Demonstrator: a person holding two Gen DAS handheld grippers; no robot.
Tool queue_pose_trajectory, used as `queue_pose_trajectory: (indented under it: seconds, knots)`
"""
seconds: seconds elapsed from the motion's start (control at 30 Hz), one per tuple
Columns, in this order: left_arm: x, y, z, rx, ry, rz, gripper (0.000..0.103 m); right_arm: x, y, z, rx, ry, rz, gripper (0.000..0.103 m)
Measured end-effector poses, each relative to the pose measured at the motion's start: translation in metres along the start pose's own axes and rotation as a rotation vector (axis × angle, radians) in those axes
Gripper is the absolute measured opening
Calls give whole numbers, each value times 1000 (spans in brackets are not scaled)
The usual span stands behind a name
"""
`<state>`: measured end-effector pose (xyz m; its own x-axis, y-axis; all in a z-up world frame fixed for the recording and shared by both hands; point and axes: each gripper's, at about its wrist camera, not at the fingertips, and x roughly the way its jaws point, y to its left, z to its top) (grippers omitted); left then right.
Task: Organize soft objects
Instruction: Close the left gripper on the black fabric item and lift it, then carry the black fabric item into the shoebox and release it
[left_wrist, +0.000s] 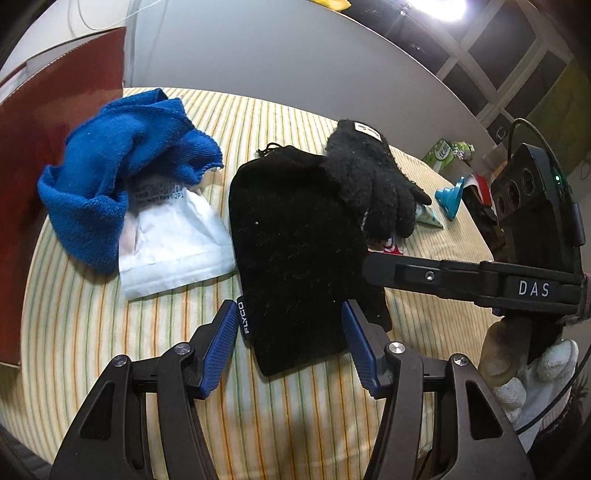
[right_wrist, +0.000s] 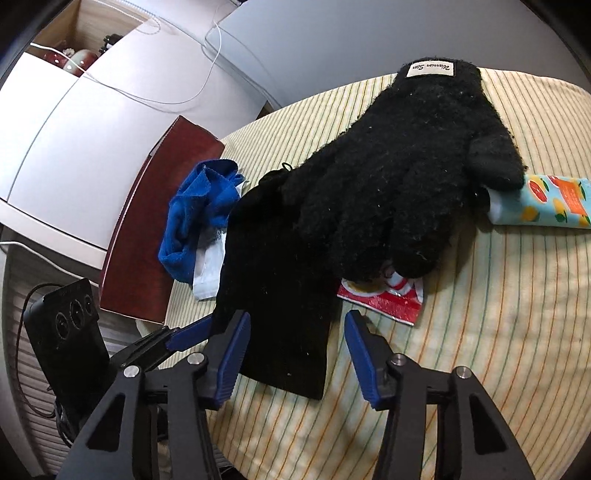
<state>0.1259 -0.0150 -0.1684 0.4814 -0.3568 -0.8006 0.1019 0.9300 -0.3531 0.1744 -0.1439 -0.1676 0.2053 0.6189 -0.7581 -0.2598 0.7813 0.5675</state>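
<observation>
Black pouch (left_wrist: 295, 254) lies between the spread left gripper (left_wrist: 290, 345) fingers.

fuzzy knit glove (right_wrist: 406, 177); matt velvety pouch (left_wrist: 295, 251); blue terry towel (left_wrist: 122, 173); glossy red wrapper (right_wrist: 388, 299).

Striped cloth (left_wrist: 110, 332) bears black pouch (left_wrist: 295, 240), blue towel (left_wrist: 122, 162), white packet (left_wrist: 173, 251).

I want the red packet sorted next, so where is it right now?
The red packet lies on the striped cloth, mid-frame in the right wrist view, tucked under the black glove's fingertips, right of the black pouch.
</observation>
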Motion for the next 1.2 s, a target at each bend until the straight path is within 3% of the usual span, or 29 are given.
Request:
queue_pose_trajectory:
  seconds: [0.1, 0.17, 0.27, 0.37, 0.77, 1.2]
  knots:
    - [1, -1, 0, 6, 4, -10, 46, 4, 0, 1, 4, 17, 8, 35]
    - [2, -4, 1, 16, 2, -6, 43, 8, 3, 0, -4, 18, 2, 34]
    - [-1, -7, 0, 32, -14, 5, 35, 10, 6, -1, -15, 22, 0, 25]
    - [-8, -10, 0, 44, -33, 11, 30, 9, 11, -3, -20, 16, -12, 25]
    - [-58, -12, -14, 59, -129, 3, 28, -11, 46, -21, -93, -34, -12, 22]
    - [-139, 1, -16, 72, -296, 23, 28, -44, 127, -23, -251, -137, 9, 21]
